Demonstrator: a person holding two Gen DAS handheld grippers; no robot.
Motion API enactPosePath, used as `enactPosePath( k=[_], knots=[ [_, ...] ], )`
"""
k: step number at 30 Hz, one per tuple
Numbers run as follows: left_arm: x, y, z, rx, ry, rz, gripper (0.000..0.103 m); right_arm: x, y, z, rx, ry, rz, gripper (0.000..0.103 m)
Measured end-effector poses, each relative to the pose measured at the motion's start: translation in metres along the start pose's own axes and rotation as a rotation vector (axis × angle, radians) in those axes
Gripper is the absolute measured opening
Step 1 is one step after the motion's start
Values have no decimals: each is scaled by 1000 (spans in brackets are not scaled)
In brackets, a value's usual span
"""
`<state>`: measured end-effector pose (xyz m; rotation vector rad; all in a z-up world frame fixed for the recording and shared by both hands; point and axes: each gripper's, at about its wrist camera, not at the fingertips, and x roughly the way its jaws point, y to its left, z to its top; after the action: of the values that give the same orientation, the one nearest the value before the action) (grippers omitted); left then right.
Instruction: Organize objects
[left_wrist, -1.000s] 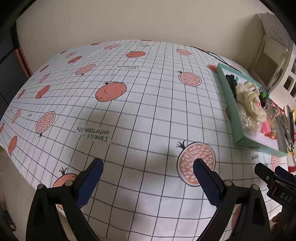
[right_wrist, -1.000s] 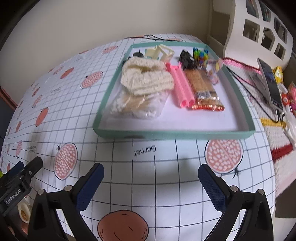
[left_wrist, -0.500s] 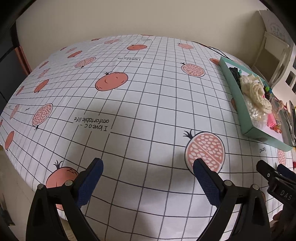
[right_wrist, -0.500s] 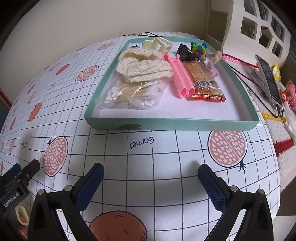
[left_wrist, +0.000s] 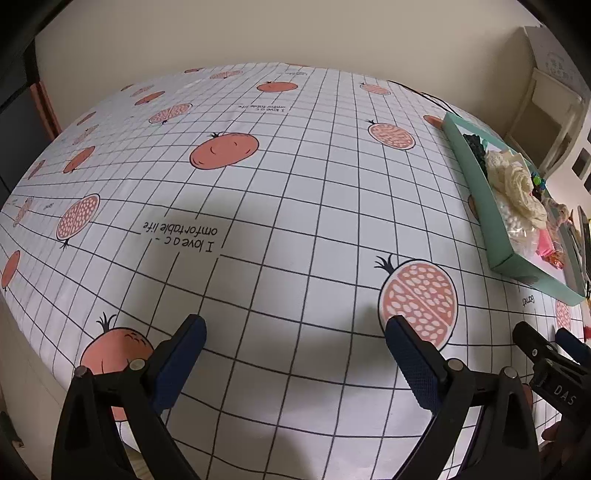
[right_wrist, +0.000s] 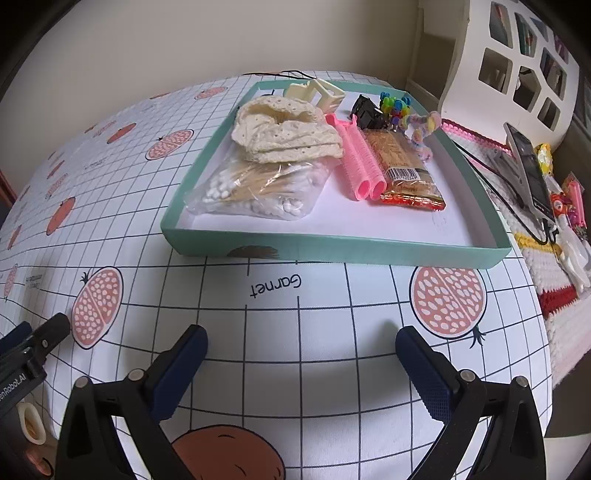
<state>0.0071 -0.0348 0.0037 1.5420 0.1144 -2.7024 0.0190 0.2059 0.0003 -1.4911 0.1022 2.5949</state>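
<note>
1. One teal tray (right_wrist: 332, 245) sits on the table (right_wrist: 295, 332), whose cloth is a white grid printed with pomegranates.
2. In the tray: one bag of cotton swabs (right_wrist: 258, 188), one cream crochet piece (right_wrist: 284, 133) lying partly on the bag, two pink hair rollers (right_wrist: 360, 162) side by side, one snack packet (right_wrist: 404, 170) touching them — plus small clips at the far end, too bunched to count.
3. Left claw (left_wrist: 293, 356): jaws wide apart, empty, over bare cloth, well apart from the tray (left_wrist: 476, 177).
4. Right claw (right_wrist: 301, 363): spread wide, gripping nothing, near the tray's front wall.
</note>
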Motion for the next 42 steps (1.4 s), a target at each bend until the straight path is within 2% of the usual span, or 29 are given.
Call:
enactPosePath(
  k=[22, 30, 42],
  knots=[
    [0, -3, -6, 34, -48, 32, 99, -2, -1, -6, 0, -41, -6, 103],
    [1, -4, -7, 40, -43, 28, 103, -2, 0, -7, 3, -55, -9, 103],
    [2, -4, -8, 39, -45, 27, 103, -3, -1, -8, 3, -59, -10, 103]
  ],
)
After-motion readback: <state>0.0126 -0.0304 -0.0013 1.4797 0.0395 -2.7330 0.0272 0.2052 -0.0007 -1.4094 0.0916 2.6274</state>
